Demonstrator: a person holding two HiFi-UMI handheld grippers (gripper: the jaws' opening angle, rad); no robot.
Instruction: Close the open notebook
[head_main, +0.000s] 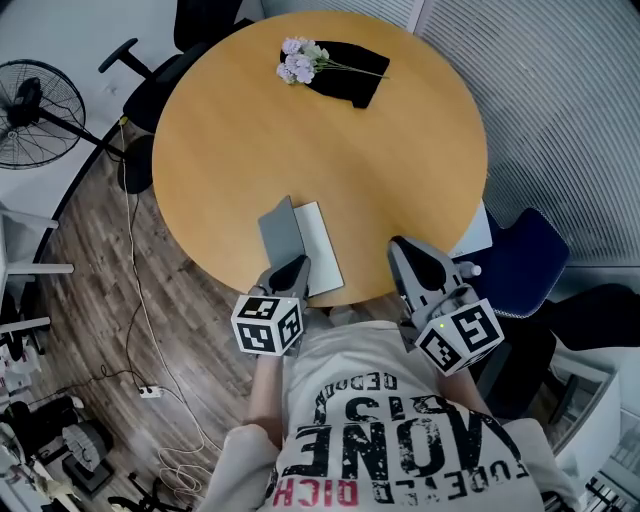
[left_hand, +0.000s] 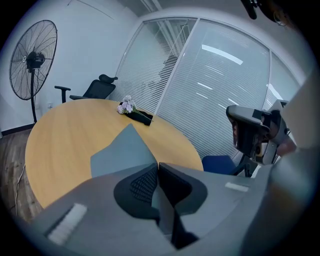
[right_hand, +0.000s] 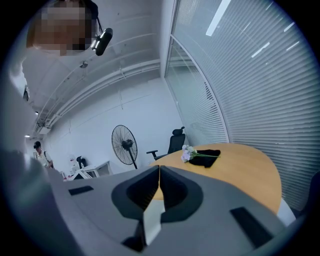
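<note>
The notebook (head_main: 322, 245) lies open near the front edge of the round wooden table (head_main: 330, 140), its white page facing up. Its grey cover (head_main: 280, 232) on the left stands raised and tilted. My left gripper (head_main: 293, 266) is shut on the near edge of that cover. In the left gripper view the cover (left_hand: 122, 150) rises just beyond the closed jaws of the left gripper (left_hand: 158, 167). My right gripper (head_main: 405, 250) hovers over the table's front edge to the right of the notebook, shut with nothing held. Its jaws meet at the tips in the right gripper view (right_hand: 159, 170).
A bunch of pale flowers (head_main: 298, 62) rests on a black cloth (head_main: 352, 72) at the table's far side. A white sheet (head_main: 478, 232) pokes out at the right rim above a blue chair (head_main: 522, 255). A standing fan (head_main: 35, 110) and a black office chair (head_main: 150, 85) are at the left.
</note>
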